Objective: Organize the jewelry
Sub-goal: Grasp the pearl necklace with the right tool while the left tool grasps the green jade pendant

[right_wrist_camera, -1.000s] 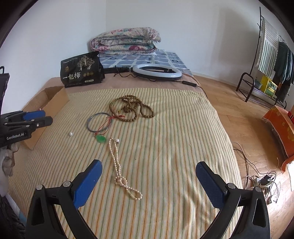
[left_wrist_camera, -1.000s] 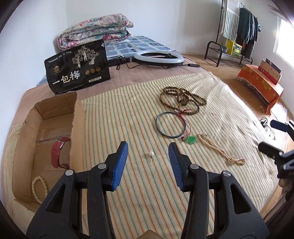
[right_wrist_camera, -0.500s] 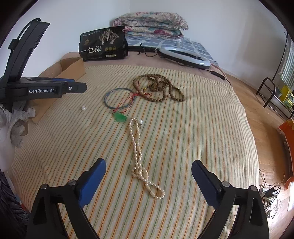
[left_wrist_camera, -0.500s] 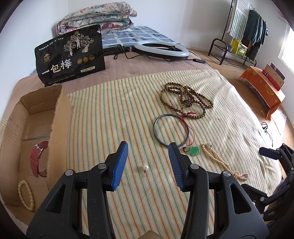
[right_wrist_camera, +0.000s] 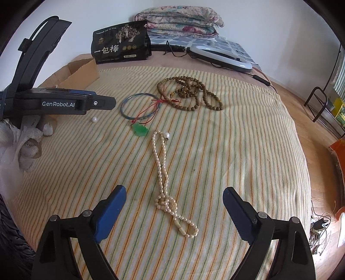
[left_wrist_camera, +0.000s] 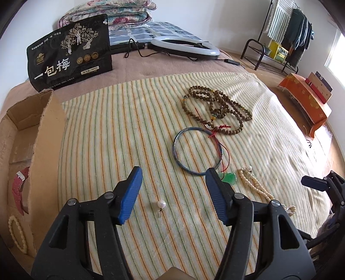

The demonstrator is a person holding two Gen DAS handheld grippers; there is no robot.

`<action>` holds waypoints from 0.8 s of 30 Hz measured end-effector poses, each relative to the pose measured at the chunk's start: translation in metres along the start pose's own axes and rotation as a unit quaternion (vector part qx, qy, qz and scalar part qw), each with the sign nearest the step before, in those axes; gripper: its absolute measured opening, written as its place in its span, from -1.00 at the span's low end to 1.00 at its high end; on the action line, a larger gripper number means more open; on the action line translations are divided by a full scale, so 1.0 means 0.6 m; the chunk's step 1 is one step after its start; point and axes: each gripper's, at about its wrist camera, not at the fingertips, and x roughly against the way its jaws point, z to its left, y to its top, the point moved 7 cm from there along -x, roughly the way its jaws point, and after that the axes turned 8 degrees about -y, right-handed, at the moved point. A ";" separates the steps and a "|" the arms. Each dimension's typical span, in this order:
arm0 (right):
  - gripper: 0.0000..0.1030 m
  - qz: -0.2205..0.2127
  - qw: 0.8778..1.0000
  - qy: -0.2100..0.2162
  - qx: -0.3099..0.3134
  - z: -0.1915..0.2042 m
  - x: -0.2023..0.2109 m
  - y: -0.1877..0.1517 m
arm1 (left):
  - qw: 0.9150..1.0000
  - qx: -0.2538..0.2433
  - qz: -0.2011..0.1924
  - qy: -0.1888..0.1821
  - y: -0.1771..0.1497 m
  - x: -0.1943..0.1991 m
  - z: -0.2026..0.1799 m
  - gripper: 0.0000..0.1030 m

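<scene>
My left gripper (left_wrist_camera: pixel 173 191) is open low over the striped cloth, with a small pearl earring (left_wrist_camera: pixel 161 204) lying between its fingers. Beyond it lie a blue bangle (left_wrist_camera: pixel 197 150), a green pendant (left_wrist_camera: pixel 229 178) on red cord, brown prayer beads (left_wrist_camera: pixel 215 107) and a pearl necklace (left_wrist_camera: pixel 258 189). A cardboard box (left_wrist_camera: pixel 46 137) at the left holds a red watch (left_wrist_camera: pixel 20 189) and a cream bead bracelet (left_wrist_camera: pixel 16 234). My right gripper (right_wrist_camera: pixel 174 206) is open wide and empty, above the knotted lower end of the pearl necklace (right_wrist_camera: pixel 163 172). A second pearl earring (right_wrist_camera: pixel 166 135) lies by the necklace's top.
A black snack bag (left_wrist_camera: pixel 69 51) stands behind the box. A ring light (left_wrist_camera: pixel 185 46) with cable and folded quilts (right_wrist_camera: pixel 179 20) lie at the back of the bed. The bed's right edge drops to a wooden floor with a clothes rack (left_wrist_camera: pixel 284 38) and an orange box (left_wrist_camera: pixel 306 101).
My left gripper has moved forward and lower, so the pearl earring now sits between its fingers, and its jaws have opened wider. My right gripper has come closer to the pearl necklace.
</scene>
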 end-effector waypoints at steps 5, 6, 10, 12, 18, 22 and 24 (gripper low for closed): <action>0.79 -0.003 1.000 -0.001 0.004 0.002 0.002 0.005 | 1.000 0.003 0.007 0.008 -0.001 -0.018 0.006 0.21; 0.79 -0.002 1.000 -0.001 0.004 0.003 0.000 0.005 | 1.000 0.004 0.009 0.007 -0.002 -0.021 0.007 0.21; 0.79 0.009 1.000 0.002 0.004 0.003 -0.010 0.002 | 1.000 0.003 0.011 0.006 -0.011 -0.020 0.003 0.21; 0.76 0.015 1.000 0.001 0.005 0.002 -0.015 0.000 | 1.000 0.006 0.015 -0.012 -0.016 -0.018 -0.007 0.21; 0.47 0.032 0.999 0.008 0.007 0.001 -0.030 -0.012 | 0.998 -0.015 0.032 -0.043 -0.029 -0.023 -0.050 0.11; 0.43 0.033 0.999 0.016 0.000 -0.001 -0.037 -0.017 | 0.998 -0.030 0.039 -0.048 -0.037 -0.027 -0.069 -0.07; 0.38 0.030 0.999 0.015 0.002 -0.001 -0.038 -0.014 | 0.997 -0.035 0.039 -0.050 -0.038 -0.029 -0.076 -0.12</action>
